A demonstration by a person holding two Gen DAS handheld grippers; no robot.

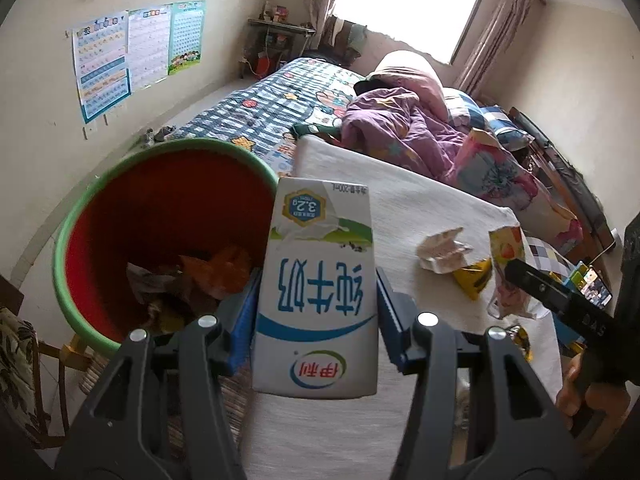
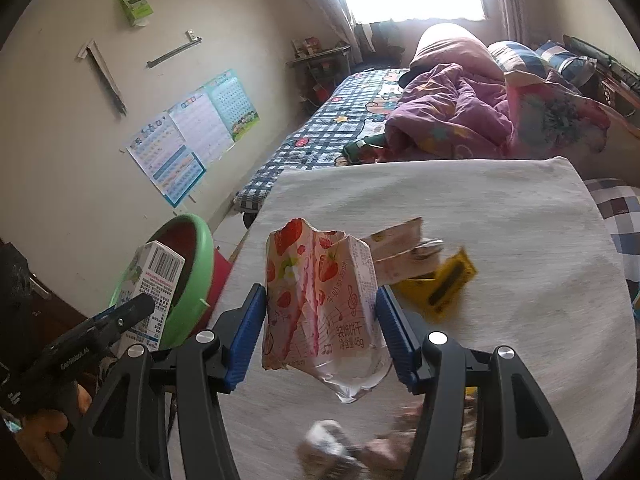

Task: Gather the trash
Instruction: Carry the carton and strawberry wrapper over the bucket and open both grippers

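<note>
Beside the bin (image 1: pixel 100 216), the left gripper (image 1: pixel 318 300) grasps a milk carton (image 1: pixel 316 280); the right gripper (image 2: pixel 320 328) grasps a torn strawberry packet (image 2: pixel 320 304) over the table (image 2: pixel 500 240).

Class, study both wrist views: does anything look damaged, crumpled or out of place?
Yes. The strawberry snack box in the right gripper is torn open and crushed. A crumpled white carton and a yellow wrapper lie loose on the white cloth. The milk carton in the left gripper looks intact, though upside down.
</note>
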